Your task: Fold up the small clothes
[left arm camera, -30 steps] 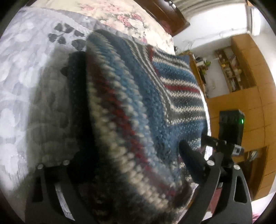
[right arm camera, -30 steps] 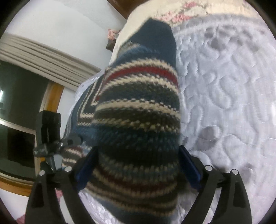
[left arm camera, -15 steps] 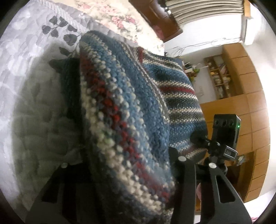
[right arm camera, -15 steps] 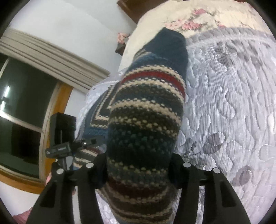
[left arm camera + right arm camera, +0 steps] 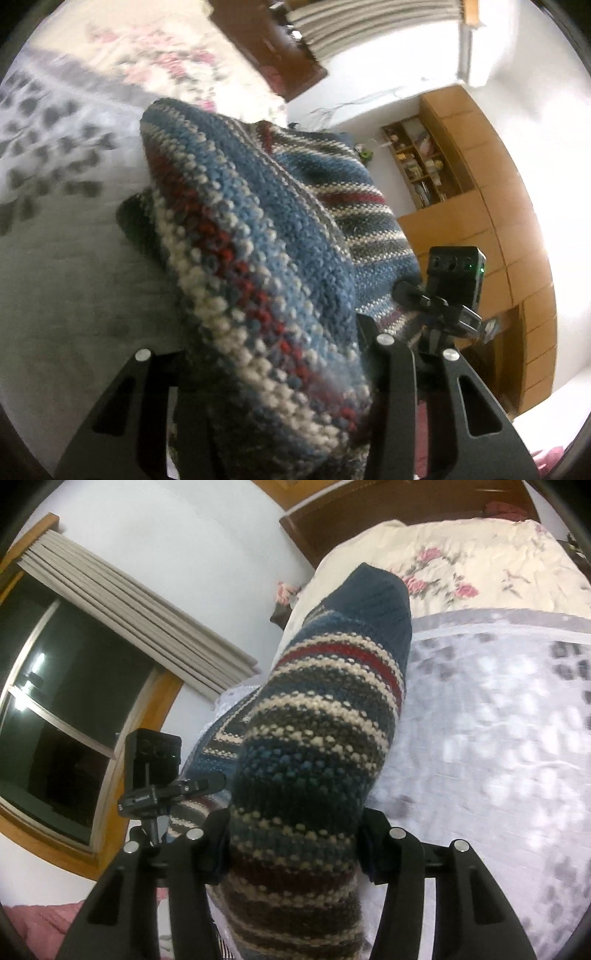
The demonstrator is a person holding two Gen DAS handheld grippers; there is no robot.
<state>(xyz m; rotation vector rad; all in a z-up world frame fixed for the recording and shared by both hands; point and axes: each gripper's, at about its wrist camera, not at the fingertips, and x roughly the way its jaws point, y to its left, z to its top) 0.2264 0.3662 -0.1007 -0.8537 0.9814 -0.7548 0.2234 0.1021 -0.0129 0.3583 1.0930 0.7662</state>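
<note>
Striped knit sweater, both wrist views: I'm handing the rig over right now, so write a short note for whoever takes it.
Left gripper: shut on the striped knit sweater, a thick bunch of it between the fingers.
Right gripper: shut on another part of the same sweater, near a sleeve with a dark blue cuff.
Sweater: raised above the grey-patterned bedspread, spanning both grippers.
Done: both grasps taken and the garment lifted.
Left: probably carry the held edge over, lay it flat, release, then finish the fold. How many folds exist already cannot be told.
</note>
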